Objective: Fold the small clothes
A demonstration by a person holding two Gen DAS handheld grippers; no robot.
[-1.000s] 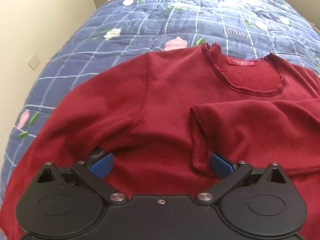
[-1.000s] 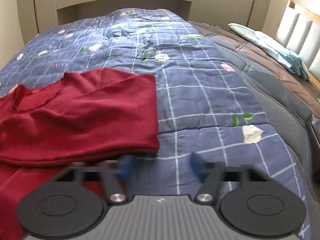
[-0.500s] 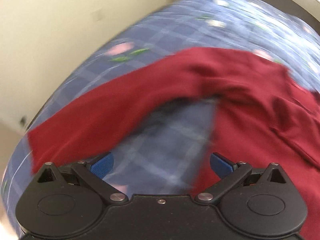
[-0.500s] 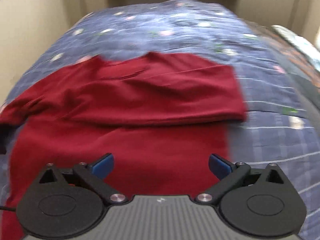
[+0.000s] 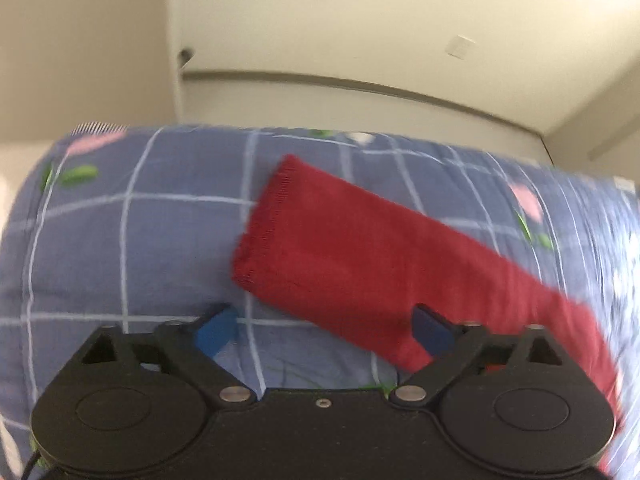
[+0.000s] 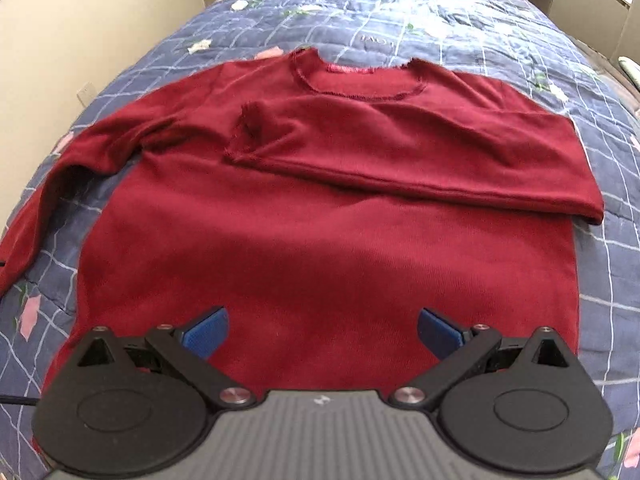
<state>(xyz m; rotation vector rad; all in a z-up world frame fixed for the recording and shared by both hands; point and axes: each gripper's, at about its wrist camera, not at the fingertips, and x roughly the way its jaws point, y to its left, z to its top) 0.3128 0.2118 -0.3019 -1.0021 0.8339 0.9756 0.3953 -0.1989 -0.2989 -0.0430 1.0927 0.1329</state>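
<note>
A dark red long-sleeved sweater (image 6: 320,240) lies flat on the blue quilt, neck away from me. One sleeve (image 6: 400,152) is folded across the chest. The other sleeve (image 6: 80,152) stretches out to the left. In the left wrist view that outstretched sleeve (image 5: 360,260) runs diagonally, its cuff (image 5: 264,220) near the bed's edge. My left gripper (image 5: 324,332) hovers over the sleeve's lower edge; its jaws are closing, with the sleeve partly between them but the pads not pressing on it. My right gripper (image 6: 322,332) stands open over the sweater's lower body, holding nothing.
The blue checked quilt (image 6: 440,20) with flower prints covers the whole bed. A cream wall (image 5: 360,20) with a socket plate (image 5: 460,46) stands just beyond the bed's edge (image 5: 120,140) on the sleeve side.
The left gripper rolled and swung from the sweater's chest out to the outstretched sleeve's cuff. The right gripper moved left from the bare quilt to above the sweater's lower body, and its jaws widened.
</note>
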